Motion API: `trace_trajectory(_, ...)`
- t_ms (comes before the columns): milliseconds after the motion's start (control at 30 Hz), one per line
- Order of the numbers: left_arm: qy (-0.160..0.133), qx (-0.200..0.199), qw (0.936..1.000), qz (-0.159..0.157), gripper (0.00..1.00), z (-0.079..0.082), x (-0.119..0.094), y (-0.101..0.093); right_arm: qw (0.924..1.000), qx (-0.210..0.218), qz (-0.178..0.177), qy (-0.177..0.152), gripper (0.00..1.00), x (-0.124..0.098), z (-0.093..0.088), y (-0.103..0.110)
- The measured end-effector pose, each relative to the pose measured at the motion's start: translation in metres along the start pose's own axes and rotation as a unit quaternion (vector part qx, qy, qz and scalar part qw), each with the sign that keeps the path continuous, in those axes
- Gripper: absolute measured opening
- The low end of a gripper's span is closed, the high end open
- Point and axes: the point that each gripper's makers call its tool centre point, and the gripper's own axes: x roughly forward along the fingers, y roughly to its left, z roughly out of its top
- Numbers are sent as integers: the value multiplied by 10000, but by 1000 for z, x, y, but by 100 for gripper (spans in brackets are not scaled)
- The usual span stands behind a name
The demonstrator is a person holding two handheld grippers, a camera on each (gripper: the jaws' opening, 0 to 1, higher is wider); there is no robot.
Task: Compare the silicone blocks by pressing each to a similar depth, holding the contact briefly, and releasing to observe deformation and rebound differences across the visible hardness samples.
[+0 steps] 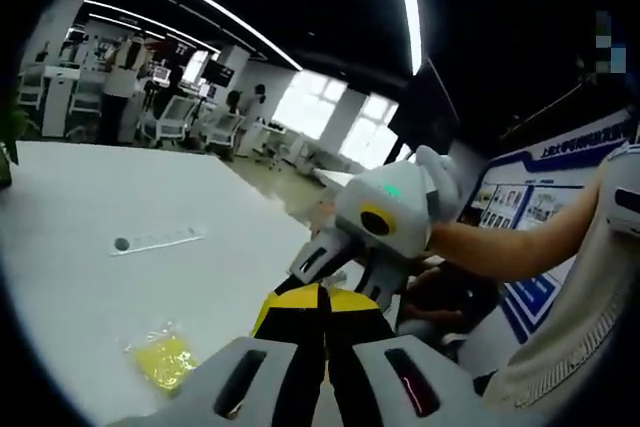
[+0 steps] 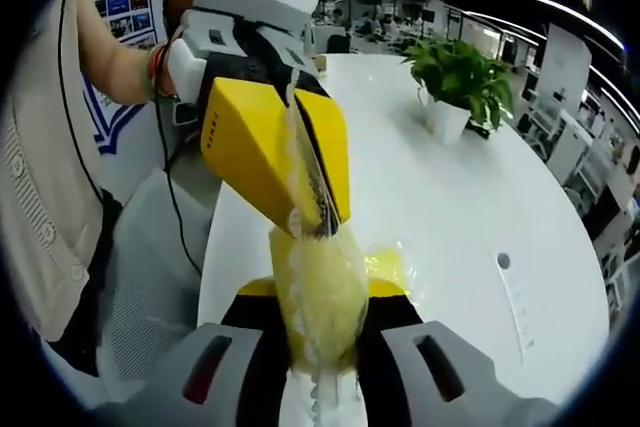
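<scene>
A clear bag with a yellow silicone block (image 2: 322, 292) hangs between both grippers above the white table (image 2: 450, 197). My right gripper (image 2: 320, 297) is shut on its lower part, jaws rising from the bottom of the right gripper view. My left gripper (image 2: 314, 219) comes in from the upper left, its yellow jaws shut on the bag's top edge. In the left gripper view my left gripper (image 1: 320, 299) points its closed yellow tips at the right gripper (image 1: 338, 269), and the bag is hidden there. A second yellow bagged block (image 1: 165, 359) lies on the table (image 1: 110, 177).
A white strip with a dark round hole (image 1: 155, 240) lies on the table, the same white strip (image 2: 515, 297) near the right edge. A potted plant (image 2: 460, 72) stands at the far end. The person's arm (image 1: 500, 245) and sleeve (image 2: 40, 197) are close by.
</scene>
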Motion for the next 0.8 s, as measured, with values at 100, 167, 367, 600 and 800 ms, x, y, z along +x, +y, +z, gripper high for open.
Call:
trace_trajectory(100, -19, -48, 10000, 8, 0, -1, 0, 1, 9999, -97, -45, -12, 22, 1, -1, -1)
trace_trajectory(167, -55, -165, 9998, 35, 0, -1, 0, 3, 9999, -109, -72, -6, 24, 1, -1, -2)
trace_trajectory(367, -73, -191, 9998, 55, 0, -1, -1, 3, 9997, -130, -55, -222, 28, -1, 8, 1)
trace_trajectory(600, -129, -300, 9994, 91, 0, -1, -1, 5, 9993, -94, -168, -316, 41, -1, 11, 2)
trace_trajectory(800, -180, -418, 9989, 97, 0, -1, -2, 5, 9966, 39, -515, -638, 49, -10, 15, 0)
